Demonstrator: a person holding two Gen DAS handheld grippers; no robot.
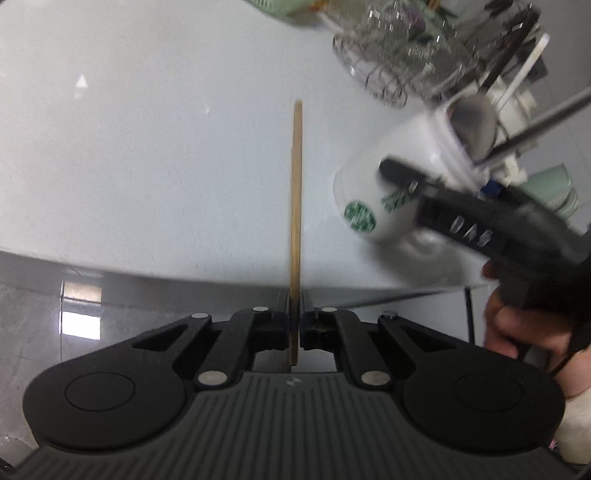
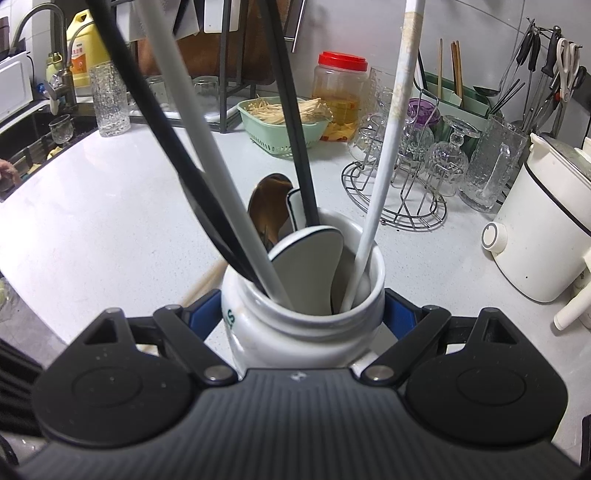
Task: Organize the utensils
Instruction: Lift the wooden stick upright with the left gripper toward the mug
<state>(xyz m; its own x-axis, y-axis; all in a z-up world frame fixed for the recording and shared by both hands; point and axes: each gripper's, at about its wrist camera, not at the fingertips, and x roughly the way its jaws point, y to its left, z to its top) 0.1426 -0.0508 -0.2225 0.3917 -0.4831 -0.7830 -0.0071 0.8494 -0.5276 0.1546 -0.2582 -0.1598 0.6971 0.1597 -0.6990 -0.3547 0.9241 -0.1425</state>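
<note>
1. Left hand-held gripper (image 1: 294, 325): jaws pressed together on a wooden chopstick (image 1: 296, 206), pinched near its lower end; stick running straight ahead over the pale surface (image 1: 147, 166).
2. Right hand-held gripper (image 2: 303, 314): blue pads clamped against both sides of a white ceramic utensil jar (image 2: 295, 332), held tilted above the surface.
3. Inside the jar: a white spatula head (image 2: 306, 266), a bronze spoon (image 2: 267, 206), black handles (image 2: 291, 110), a grey handle (image 2: 207, 147) and a white handle (image 2: 388, 147), all leaning out of the mouth.
4. Left wrist view: the same jar to the right of the chopstick, green logo (image 1: 360, 216) facing out, gripped by the right hand-held gripper, with the person's hand (image 1: 524, 325) behind it.
5. Beyond the jar: wire rack (image 2: 395, 199) bearing upturned glasses, green basket (image 2: 284, 129), red-lidded jar (image 2: 341, 96), white cooker (image 2: 539, 229) at right.
6. Far left: sink and tap (image 2: 44, 22), yellow bottle (image 2: 88, 48).
</note>
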